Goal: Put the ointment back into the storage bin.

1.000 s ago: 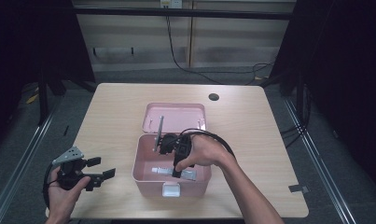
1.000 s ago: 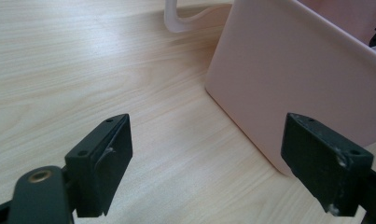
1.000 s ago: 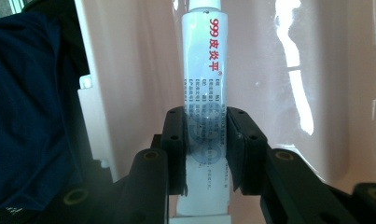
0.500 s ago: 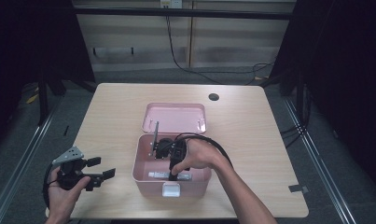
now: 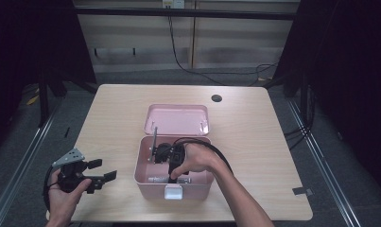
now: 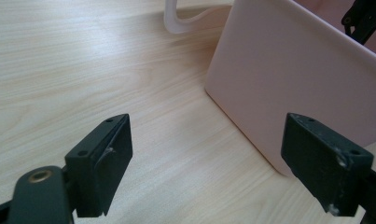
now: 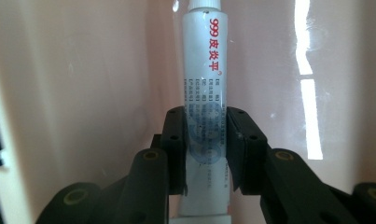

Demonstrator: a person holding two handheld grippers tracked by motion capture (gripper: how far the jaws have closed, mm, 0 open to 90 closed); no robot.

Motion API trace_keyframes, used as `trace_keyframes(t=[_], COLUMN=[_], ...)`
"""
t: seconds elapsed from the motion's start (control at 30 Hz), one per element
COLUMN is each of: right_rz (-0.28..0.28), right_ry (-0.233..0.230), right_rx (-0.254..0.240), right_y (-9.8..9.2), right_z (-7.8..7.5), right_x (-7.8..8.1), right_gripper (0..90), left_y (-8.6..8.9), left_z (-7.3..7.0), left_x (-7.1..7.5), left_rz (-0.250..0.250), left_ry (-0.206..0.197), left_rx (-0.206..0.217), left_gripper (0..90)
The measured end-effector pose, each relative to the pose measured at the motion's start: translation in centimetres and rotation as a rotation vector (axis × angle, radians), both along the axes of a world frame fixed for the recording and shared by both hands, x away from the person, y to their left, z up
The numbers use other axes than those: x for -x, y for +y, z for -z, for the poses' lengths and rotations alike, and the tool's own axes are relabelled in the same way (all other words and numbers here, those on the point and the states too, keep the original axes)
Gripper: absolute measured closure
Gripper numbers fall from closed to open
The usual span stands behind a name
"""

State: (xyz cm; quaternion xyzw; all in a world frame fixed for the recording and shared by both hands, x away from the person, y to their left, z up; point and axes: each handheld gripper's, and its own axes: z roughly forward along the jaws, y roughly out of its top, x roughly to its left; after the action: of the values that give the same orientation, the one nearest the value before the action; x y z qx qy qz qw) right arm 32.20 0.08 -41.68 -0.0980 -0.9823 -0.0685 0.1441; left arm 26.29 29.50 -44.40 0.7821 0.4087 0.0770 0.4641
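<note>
A pink box (image 5: 142, 176) with its lid (image 5: 177, 120) swung open stands mid-table. My right gripper (image 5: 171, 156) reaches down into it. In the right gripper view that gripper (image 7: 205, 140) is shut on a white ointment tube (image 7: 205, 70) with red print, low against the box's pink floor. The tube (image 5: 156, 179) shows as a pale shape near the box's front wall. My left gripper (image 5: 103, 170) rests at the table's front left, open, nothing between its jaws. In the left gripper view it (image 6: 227, 158) faces the box's outer wall (image 6: 288, 88).
A dark round hole (image 5: 216, 98) lies in the tabletop at the back right. A black cable (image 5: 212, 147) loops from the right gripper over the box. A small white latch (image 5: 173, 192) sits on the box's front. Bare wood (image 5: 108, 118) spreads left of the box.
My right hand has sunk deeper into the box with the tube. The left hand has stayed where it was.
</note>
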Motion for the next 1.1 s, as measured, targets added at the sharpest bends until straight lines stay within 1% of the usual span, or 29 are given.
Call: trace_keyframes(t=[0.13,0.17,0.2,0.23,0.3,0.33,0.47,0.6,0.63,0.73,0.83,0.97,1.0,1.03,1.07,1.1], right_rz=[-0.003,-0.008,-0.002,-0.016,-0.010,-0.011,-0.004,-0.013,-0.025,-0.013,-0.017,-0.021,-0.029,-0.033,-0.033,-0.033], right_ry=[0.002,0.014,0.013,0.012,0.019,0.018,0.019,0.026,0.024,0.026,0.029,0.032,0.032,0.036,0.036,0.040], right_rx=[-0.004,0.000,0.002,0.002,0.006,0.000,0.013,0.012,0.005,0.011,0.003,-0.001,-0.014,-0.005,-0.005,-0.013], right_y=[0.2,0.4,0.4,0.4,0.5,0.5,0.6,0.8,0.9,1.1,1.2,1.4,1.4,1.5,1.5,1.6], right_z=[0.3,0.5,0.6,0.8,0.9,1.1,1.3,1.7,1.9,2.1,2.7,3.0,3.2,3.2,3.2,3.5], right_x=[0.0,0.0,0.1,0.0,0.0,-0.1,-0.1,-0.1,0.0,0.1,0.0,0.0,0.1,0.1,0.1,0.2], right_gripper=[70.6,70.7,70.6,70.6,70.6,70.6,70.6,70.6,70.6,70.6,70.6,70.5,70.5,70.5,70.5,70.5], left_y=[0.0,0.0,0.0,0.0,0.0,0.0,0.0,0.0,0.0,0.0,0.0,0.0,0.0,0.0,0.0,0.0], left_z=[0.0,0.0,0.0,0.0,0.0,0.0,0.0,0.0,0.0,0.0,0.1,0.0,0.0,0.0,0.0,0.0], left_x=[0.0,0.0,0.0,0.0,0.0,0.0,0.0,0.0,0.0,0.0,0.0,0.0,0.0,0.0,0.0,0.0], left_rz=[0.000,0.002,0.002,0.001,0.000,0.000,0.001,0.000,0.001,0.000,-0.001,-0.001,-0.001,-0.002,-0.002,-0.002], left_ry=[0.000,0.000,0.000,0.000,0.000,0.000,-0.001,0.000,0.000,0.000,0.001,0.002,0.002,0.002,0.002,0.001], left_rx=[-0.001,-0.001,-0.001,-0.001,0.000,0.000,-0.004,-0.006,-0.006,-0.004,-0.006,-0.005,-0.005,-0.005,-0.005,-0.005], left_gripper=[16.7,16.7,16.7,16.7,16.7,16.7,16.7,16.7,16.7,16.7,16.7,16.7,16.7,16.7,16.7,16.7])
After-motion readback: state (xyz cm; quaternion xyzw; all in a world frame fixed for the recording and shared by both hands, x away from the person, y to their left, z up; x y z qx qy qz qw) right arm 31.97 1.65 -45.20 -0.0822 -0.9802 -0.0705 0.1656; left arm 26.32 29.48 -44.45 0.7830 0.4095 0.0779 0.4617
